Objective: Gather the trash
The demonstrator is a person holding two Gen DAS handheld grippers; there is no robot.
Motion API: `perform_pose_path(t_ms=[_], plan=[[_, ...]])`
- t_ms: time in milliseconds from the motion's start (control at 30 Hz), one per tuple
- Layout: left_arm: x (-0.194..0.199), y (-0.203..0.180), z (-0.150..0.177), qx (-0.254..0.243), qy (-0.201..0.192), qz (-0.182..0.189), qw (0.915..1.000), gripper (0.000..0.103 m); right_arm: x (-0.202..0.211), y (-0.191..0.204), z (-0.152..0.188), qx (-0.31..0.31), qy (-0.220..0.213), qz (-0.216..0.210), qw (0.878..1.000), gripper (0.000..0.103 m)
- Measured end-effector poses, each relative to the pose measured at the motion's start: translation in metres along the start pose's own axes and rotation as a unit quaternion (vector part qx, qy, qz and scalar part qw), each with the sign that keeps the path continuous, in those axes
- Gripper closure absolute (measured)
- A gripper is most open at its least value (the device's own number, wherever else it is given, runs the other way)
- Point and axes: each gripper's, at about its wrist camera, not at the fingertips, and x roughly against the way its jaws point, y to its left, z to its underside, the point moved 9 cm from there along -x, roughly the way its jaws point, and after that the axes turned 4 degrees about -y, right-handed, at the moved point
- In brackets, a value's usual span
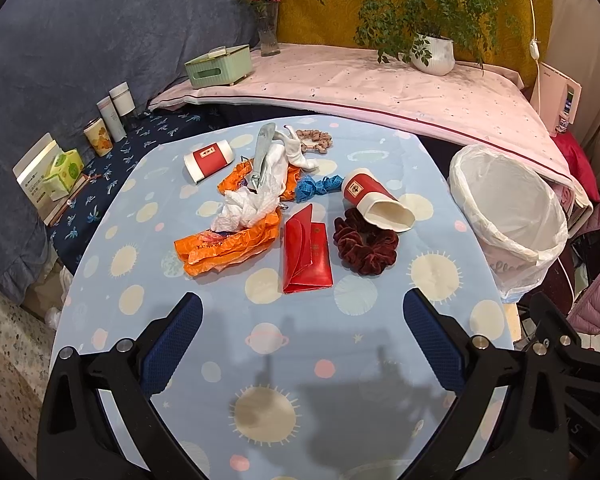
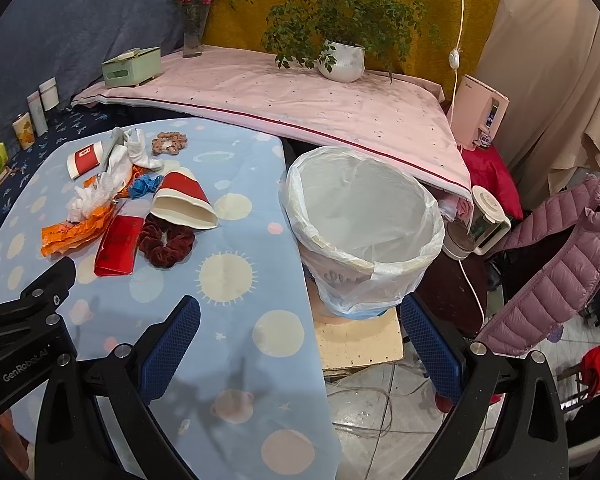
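Hovering empty with jaws wide, both grippers point(image 1: 302, 316) point(image 2: 300, 318) hold nothing. Grabbing the scrunchie point(image 1: 365, 246) under the cup point(image 1: 376, 202) risks binning a non-trash item point(image 2: 364, 216).

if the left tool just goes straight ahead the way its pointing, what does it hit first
Most likely the red envelope, which lies on the table in line with the open left tool. The dark red scrunchie sits just right of that line. Depth is hard to judge through the fisheye.

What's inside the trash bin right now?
The trash bin shows only its white plastic liner; no trash is visible. The near wall hides part of the bottom.
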Motion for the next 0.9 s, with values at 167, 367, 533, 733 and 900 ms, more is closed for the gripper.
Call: perform_pose_path(t_ms=[167, 367, 533, 733, 900], plan=[[0.0001, -0.0013, -0.0011, 0.001, -0.003, -0.001, 1.0, 0.007, -0.0001, -0.0002, 0.0, -0.001, 0.0, 0.0, 1.0, 0.007], [0.0004, -0.001, -0.0007, 0.001, -0.003, -0.001, 1.0, 0.007, -0.0001, 0.0011, -0.0024, 0.0, 0.0, 0.0, 1.0, 0.007], [0.0002, -0.0023, -0.0014, 0.0, -0.003, -0.001, 1.0, 0.007, -0.0008, -0.0022, 0.0003, -0.003, 0.002, -0.001, 1.0, 0.007], [0.0009, -0.0036, -0.004, -0.001, -0.008, -0.003, 1.0, 0.007, -0.0025, -0.0039, 0.0018, -0.002, 0.001, 0.0, 1.0, 0.007], [0.0009, -0.0039, -0.0028, 0.004, -0.003, 0.001, 1.0, 0.007, -0.0026, -0.0039, 0.0016, -0.002, 0.001, 0.0, 1.0, 0.007]])
